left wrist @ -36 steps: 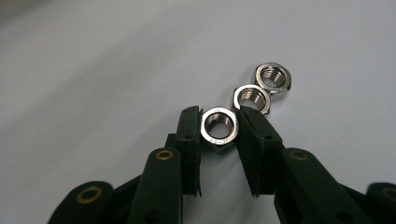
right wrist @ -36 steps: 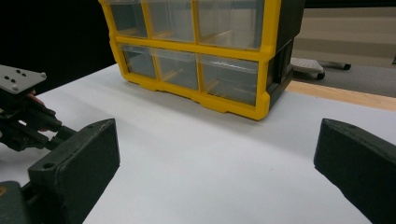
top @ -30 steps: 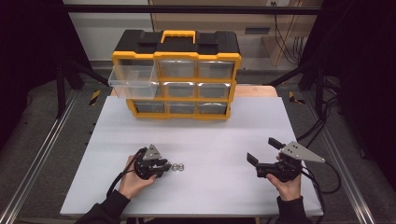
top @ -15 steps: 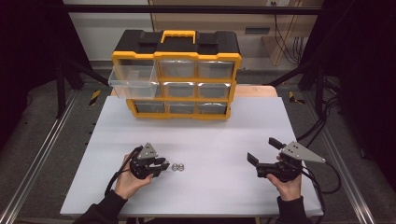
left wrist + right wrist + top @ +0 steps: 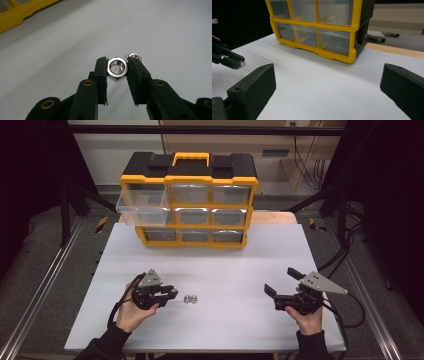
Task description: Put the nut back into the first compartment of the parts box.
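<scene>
Near the front left of the white table (image 5: pixel 210 270), the left gripper (image 5: pixel 117 71) is clamping a shiny steel hexagonal nut (image 5: pixel 117 68) between its black jaws, just clear of the surface, while two matching nuts (image 5: pixel 190 298) are lying just beside it. The right gripper (image 5: pixel 282 285) is hovering empty, jaws wide apart. The nut is being pinched only at the jaw tips; it could twist free and roll before reaching the pulled-out clear drawer (image 5: pixel 141 202) of the yellow-and-black organiser (image 5: pixel 190 200).

Hex nut (image 5: pixel 117 69): shiny polished metal, threaded inside. Left gripper (image 5: pixel 117 71) jaws: matt black plastic w/ brass-coloured rivets. Table (image 5: pixel 225 270): smooth matt white. Drawer organiser (image 5: pixel 190 200): glossy yellow & black plastic, clear plastic drawers.
</scene>
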The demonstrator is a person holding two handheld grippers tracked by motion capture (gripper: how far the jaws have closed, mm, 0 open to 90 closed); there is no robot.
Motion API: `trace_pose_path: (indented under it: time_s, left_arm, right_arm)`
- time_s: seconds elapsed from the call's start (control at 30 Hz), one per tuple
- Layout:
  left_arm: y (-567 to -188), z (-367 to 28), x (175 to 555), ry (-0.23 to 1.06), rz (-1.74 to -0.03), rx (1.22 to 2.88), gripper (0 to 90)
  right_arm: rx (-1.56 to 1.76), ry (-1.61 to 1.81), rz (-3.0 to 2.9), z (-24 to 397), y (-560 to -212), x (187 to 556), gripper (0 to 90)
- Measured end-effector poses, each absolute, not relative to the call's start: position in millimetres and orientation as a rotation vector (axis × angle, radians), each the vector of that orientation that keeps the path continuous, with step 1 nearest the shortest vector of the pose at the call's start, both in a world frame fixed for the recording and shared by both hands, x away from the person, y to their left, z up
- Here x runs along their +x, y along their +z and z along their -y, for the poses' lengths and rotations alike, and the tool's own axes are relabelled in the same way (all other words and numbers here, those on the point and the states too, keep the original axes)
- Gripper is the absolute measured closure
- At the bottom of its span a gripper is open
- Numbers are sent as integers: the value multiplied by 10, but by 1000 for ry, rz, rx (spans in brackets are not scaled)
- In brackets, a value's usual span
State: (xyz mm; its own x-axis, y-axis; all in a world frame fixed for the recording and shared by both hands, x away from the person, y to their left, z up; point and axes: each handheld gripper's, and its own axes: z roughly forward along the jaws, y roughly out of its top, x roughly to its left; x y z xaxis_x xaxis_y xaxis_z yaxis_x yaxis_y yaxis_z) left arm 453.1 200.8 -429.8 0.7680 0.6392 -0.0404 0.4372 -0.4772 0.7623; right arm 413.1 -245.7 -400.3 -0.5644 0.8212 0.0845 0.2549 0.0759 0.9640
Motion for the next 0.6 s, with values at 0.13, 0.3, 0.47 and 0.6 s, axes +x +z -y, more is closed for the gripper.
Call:
trace_pose_path:
  time_s: [0.13, 0.3, 0.47, 0.6]
  left_arm:
    - [-4248, -2038, 4526, 319, -802, 2142, 700]
    - [-4174, -2070, 4513, 323, -804, 2125, 699]
    - [-4100, -2095, 4496, 328, -804, 2107, 699]
    - [-4037, -2114, 4488, 333, -801, 2096, 700]
  right_arm:
    - [1063, 1511, -1870, 2453, -4005, 4131, 7]
    - [1061, 1509, -1870, 2454, -4006, 4133, 7]
    - [1058, 1505, -1871, 2451, -4011, 4137, 7]
    - [1059, 1501, -1873, 2451, -4012, 4137, 6]
